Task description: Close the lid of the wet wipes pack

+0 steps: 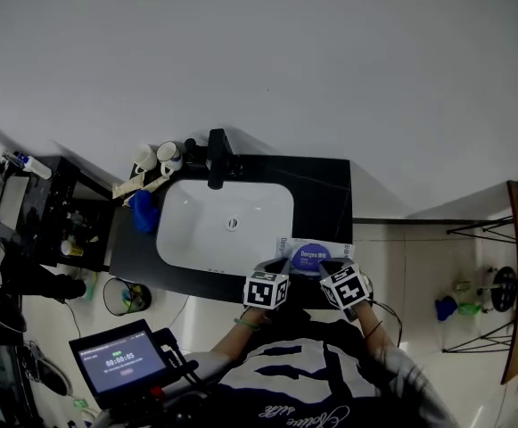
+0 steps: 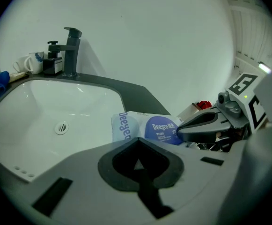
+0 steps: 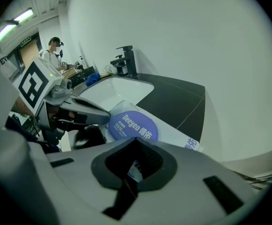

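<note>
The wet wipes pack lies on the dark counter to the right of the basin. It is white and pale blue with a round blue lid that lies flat on its top. My left gripper is at the pack's near left edge, jaws shut and nothing between them. My right gripper is at the near right edge, also shut. In the right gripper view the lid sits just beyond my right gripper, and a sliver of the pack shows in the jaws' notch. The left gripper's fingertip touches the pack's left side.
A white basin with a black tap fills the counter's left part. Two mugs and a blue cloth sit at its far left. A black shelf unit stands further left, a person beyond.
</note>
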Action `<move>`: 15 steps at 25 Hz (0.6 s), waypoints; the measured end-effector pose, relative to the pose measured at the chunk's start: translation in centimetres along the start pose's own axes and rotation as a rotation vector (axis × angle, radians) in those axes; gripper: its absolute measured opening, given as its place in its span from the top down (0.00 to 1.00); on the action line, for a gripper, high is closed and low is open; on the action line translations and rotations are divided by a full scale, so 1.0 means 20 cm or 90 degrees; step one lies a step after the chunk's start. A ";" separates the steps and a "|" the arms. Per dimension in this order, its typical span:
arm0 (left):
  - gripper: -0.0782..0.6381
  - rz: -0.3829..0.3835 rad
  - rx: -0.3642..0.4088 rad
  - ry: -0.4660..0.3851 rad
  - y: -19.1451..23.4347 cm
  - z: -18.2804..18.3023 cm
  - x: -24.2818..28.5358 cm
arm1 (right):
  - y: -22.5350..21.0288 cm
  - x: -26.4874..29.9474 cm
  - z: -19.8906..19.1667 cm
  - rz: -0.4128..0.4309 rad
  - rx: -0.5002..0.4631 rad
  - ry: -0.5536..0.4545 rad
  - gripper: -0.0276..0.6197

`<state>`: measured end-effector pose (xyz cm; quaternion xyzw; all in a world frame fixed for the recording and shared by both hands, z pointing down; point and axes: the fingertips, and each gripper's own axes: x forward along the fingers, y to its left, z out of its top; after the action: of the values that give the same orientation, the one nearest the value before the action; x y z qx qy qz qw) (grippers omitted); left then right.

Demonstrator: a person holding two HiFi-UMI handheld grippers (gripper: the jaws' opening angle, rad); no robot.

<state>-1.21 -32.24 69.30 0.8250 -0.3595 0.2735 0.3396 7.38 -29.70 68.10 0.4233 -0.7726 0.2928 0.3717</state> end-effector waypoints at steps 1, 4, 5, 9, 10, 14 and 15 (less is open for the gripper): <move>0.89 0.006 -0.002 -0.005 0.01 0.01 0.00 | -0.01 0.01 0.01 0.012 0.012 -0.001 0.96; 0.89 0.013 -0.003 -0.036 0.03 0.06 -0.03 | -0.03 0.02 0.01 0.027 0.078 -0.045 0.96; 0.89 0.013 -0.004 -0.051 0.01 0.07 -0.06 | -0.03 0.00 -0.01 0.021 0.105 -0.067 0.96; 0.89 0.004 -0.021 -0.132 -0.10 0.17 -0.19 | 0.00 -0.11 0.00 -0.006 0.139 -0.149 0.96; 0.89 0.000 -0.026 -0.152 -0.12 0.20 -0.22 | 0.02 -0.14 0.02 -0.004 0.131 -0.166 0.96; 0.89 -0.020 -0.031 -0.222 -0.24 0.30 -0.36 | 0.09 -0.29 0.08 0.014 0.147 -0.233 0.96; 0.89 -0.026 -0.031 -0.239 -0.27 0.31 -0.39 | 0.11 -0.34 0.10 0.024 0.159 -0.254 0.96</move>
<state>-0.32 -30.89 58.01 0.8603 -0.4059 0.0992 0.2920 7.27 -27.21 61.13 0.5011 -0.7962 0.3037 0.1507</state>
